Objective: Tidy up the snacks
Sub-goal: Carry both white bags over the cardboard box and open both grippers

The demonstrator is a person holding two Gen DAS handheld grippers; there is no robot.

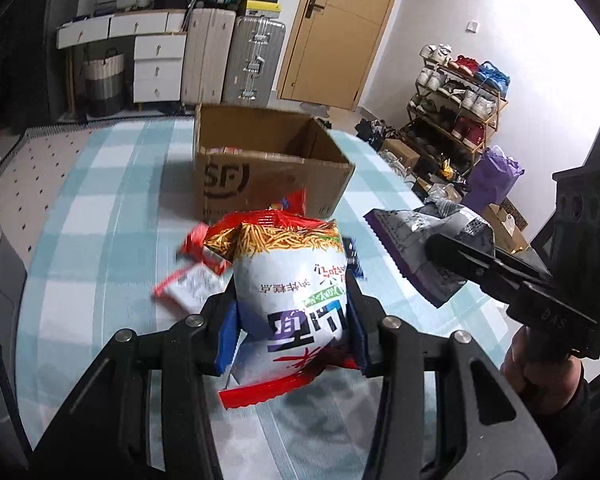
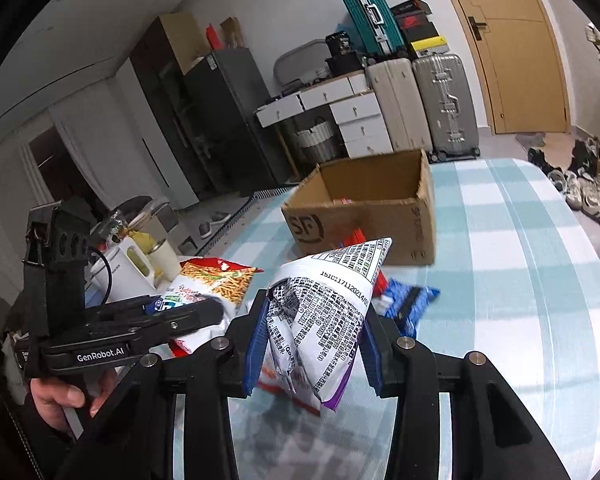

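Snacks are the job here, and two are in the air. The left gripper point(image 1: 292, 312) has its blue-padded fingers clamped on a red and white bag of fried sticks point(image 1: 290, 280), held upright above a bed with a pale blue checked cover point(image 1: 100, 200). The right gripper point(image 2: 312, 340) has its fingers clamped on a crumpled grey and purple packet point(image 2: 324, 312), also lifted off the bed. Beyond both stands an open cardboard box point(image 1: 268, 168) with something red inside, presumably the place the snacks go. Loose red packets point(image 1: 192, 276) and a blue packet point(image 2: 408, 304) lie on the cover just before the box.

Both bags look puffy and slick, so each could slide out of its grip or crush if squeezed harder. The two grippers are close together; heading for the box at once, they might collide, or a bag could catch the near wall and fall short.
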